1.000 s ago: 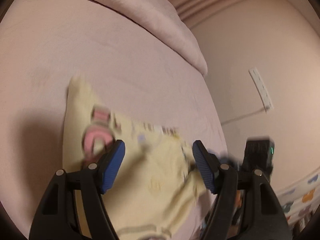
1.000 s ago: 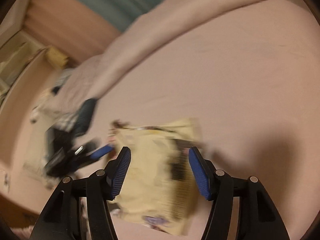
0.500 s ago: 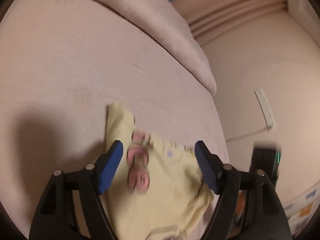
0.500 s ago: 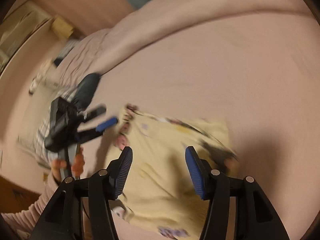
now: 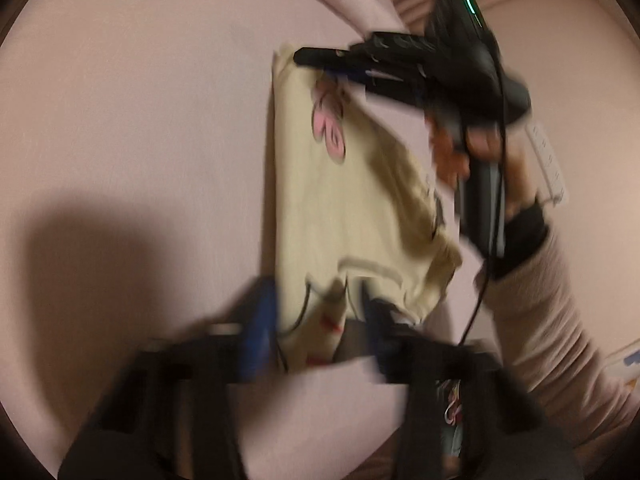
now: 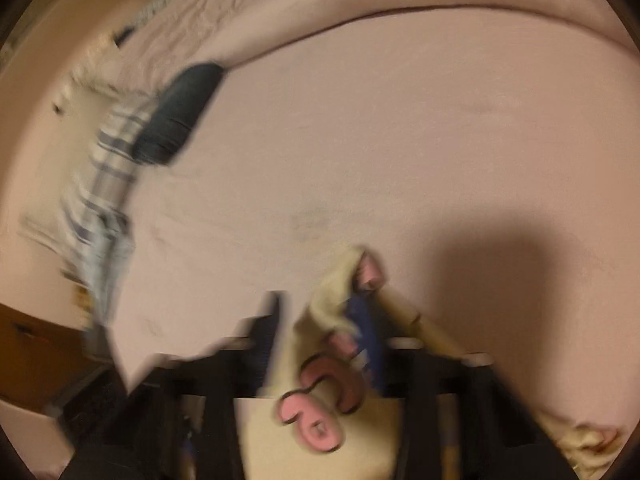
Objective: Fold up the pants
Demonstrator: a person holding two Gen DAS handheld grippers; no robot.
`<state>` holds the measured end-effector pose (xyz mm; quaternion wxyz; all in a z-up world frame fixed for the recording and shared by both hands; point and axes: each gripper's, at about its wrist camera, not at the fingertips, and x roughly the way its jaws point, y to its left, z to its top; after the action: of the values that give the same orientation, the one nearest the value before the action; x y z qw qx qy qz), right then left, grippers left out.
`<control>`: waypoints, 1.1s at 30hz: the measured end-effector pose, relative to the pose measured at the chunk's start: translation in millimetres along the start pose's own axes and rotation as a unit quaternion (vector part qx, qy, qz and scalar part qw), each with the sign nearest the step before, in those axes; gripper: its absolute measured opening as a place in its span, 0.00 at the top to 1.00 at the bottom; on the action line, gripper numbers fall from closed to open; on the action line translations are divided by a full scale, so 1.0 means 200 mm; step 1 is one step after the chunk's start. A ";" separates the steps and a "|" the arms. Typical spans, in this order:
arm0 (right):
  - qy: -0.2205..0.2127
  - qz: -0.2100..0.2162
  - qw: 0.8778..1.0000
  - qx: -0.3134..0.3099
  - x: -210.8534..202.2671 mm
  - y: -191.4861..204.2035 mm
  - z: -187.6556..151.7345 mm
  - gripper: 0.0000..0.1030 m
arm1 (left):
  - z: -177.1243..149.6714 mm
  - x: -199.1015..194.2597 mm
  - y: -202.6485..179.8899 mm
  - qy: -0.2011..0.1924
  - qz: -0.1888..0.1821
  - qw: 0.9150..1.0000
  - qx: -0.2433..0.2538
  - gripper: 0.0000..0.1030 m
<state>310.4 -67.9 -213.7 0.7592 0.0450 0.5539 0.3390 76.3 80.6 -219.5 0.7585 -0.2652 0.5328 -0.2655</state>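
Note:
Pale yellow pants (image 5: 344, 208) with pink printed shapes lie on a pink bed sheet (image 5: 140, 128). In the left wrist view my left gripper (image 5: 316, 320) straddles the near edge of the pants, its blue pads apart; the frame is blurred and a grip is unclear. My right gripper (image 5: 320, 60) reaches the far end of the pants from the right. In the right wrist view the right gripper (image 6: 320, 332) has a bunched fold of the yellow pants (image 6: 320, 420) between its fingers, lifted off the sheet; the blur hides how far the jaws are closed.
A pink duvet (image 6: 400, 4) is heaped along the far side of the bed. A dark garment (image 6: 180, 112) and striped cloth (image 6: 104, 184) lie at the bed's left edge. A wall with a white power strip (image 5: 548, 164) is on the right.
Both grippers have dropped onto the pants. The right one moved to the far end and now has fabric between its fingers. The left one closed in on the near edge.

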 end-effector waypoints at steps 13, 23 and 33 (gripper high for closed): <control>-0.121 0.019 0.992 0.042 -0.41 0.01 -0.22 0.58 | -0.16 -0.04 -0.24 -0.041 0.130 0.986 0.097 0.62; -0.163 -0.057 0.980 0.096 -0.77 -0.23 -0.79 0.52 | -0.07 -0.07 -0.26 -0.079 0.165 0.975 0.123 0.32; -0.153 -0.052 0.966 0.203 -0.74 -0.52 -1.05 0.45 | 0.09 0.06 -0.13 -0.052 0.105 0.993 0.035 0.30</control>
<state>153.1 -295.7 -219.8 0.8266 0.2205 0.4897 0.1687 94.0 56.8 -204.0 0.8176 -0.1943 0.5079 -0.1892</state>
